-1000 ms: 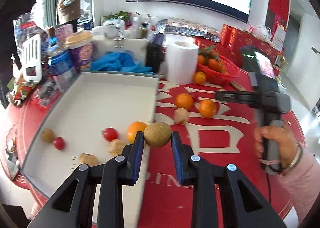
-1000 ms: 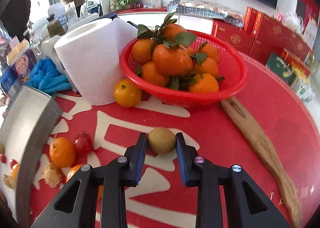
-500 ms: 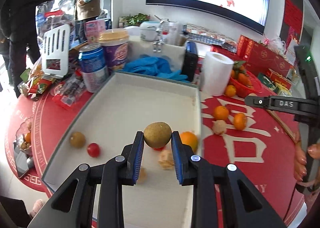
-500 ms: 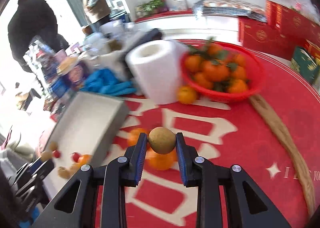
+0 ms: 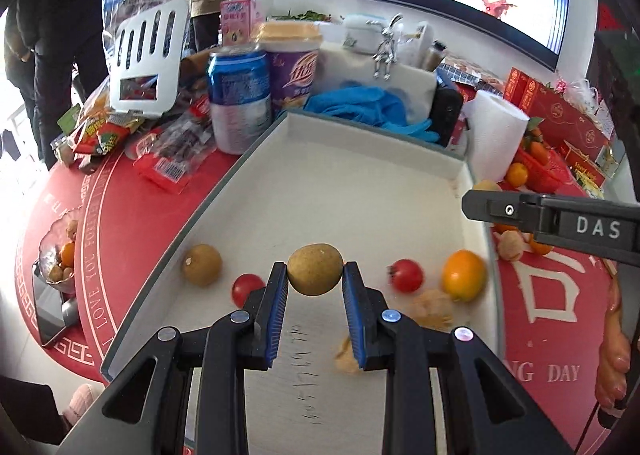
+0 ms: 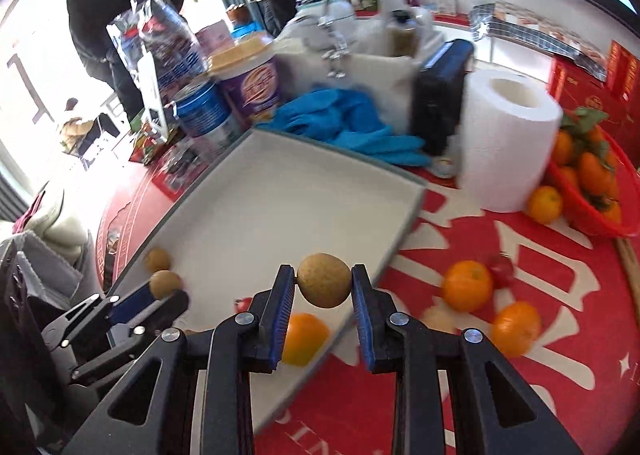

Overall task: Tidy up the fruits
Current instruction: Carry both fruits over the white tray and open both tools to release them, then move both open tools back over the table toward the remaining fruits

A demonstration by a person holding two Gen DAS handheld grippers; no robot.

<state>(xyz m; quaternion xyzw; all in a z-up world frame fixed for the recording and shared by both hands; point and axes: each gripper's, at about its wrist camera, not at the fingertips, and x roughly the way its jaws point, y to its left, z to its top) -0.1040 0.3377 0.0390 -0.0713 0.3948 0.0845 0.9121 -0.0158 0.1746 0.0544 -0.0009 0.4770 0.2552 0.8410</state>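
Observation:
My left gripper (image 5: pixel 315 280) is shut on a small round brown fruit (image 5: pixel 315 267) and hangs over the near part of the white tray (image 5: pixel 360 191). Below it lie another brown fruit (image 5: pixel 202 265), two cherry tomatoes (image 5: pixel 406 275), an orange (image 5: pixel 464 275) and pale walnut-like pieces (image 5: pixel 434 311). My right gripper (image 6: pixel 324 291) is shut on a second brown fruit (image 6: pixel 324 283) above the tray's right rim (image 6: pixel 404 231). The right wrist view shows the left gripper (image 6: pixel 162 293) at lower left with its fruit.
Two oranges (image 6: pixel 466 285) and a cherry tomato (image 6: pixel 500 265) lie on the red tablecloth right of the tray. A red basket (image 6: pixel 592 223) of oranges and a paper roll (image 6: pixel 508 139) stand behind. Cans, cups, blue gloves (image 5: pixel 360 107) and snack packets crowd the tray's far and left sides. People stand beyond.
Both grippers carried their brown fruits leftward. The left one went from the tray's right rim to over its floor. The right one swung from in front of the basket to the tray's right rim.

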